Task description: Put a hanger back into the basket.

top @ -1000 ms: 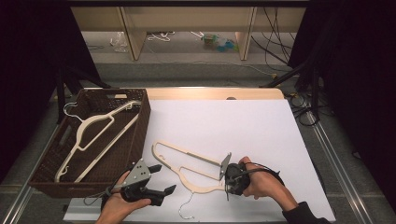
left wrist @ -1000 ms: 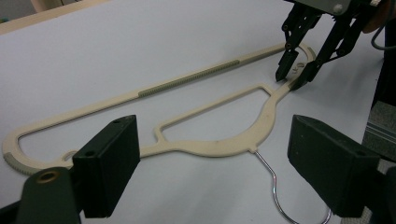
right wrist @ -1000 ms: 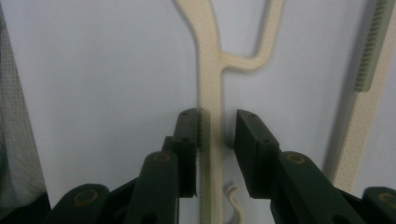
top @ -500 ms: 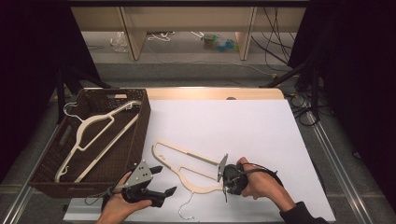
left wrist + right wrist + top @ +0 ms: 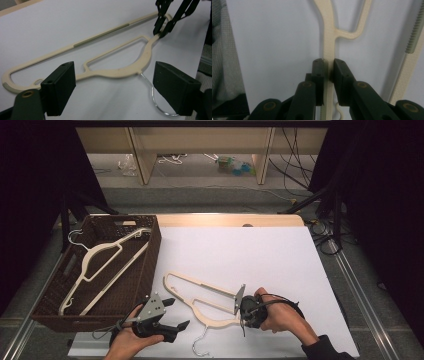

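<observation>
Your left gripper (image 5: 176, 314) is spread wide, w/ nothing between its jaws, near the table edge. Your right gripper (image 5: 328, 67) is clenched on the cream plastic hanger w/ wire hook (image 5: 200, 295), flat on the white tabletop (image 5: 260, 255). Beyond, at left: dark woven basket (image 5: 150, 245) w/ a second cream hanger (image 5: 102, 265).

Cream matt plastic hanger (image 5: 210, 297) with ribbed grip strip, showing shiny bent steel-wire hook (image 5: 156, 100); dark brown woven wicker basket (image 5: 145, 270); white matt smooth paper-like tabletop (image 5: 260, 260).
</observation>
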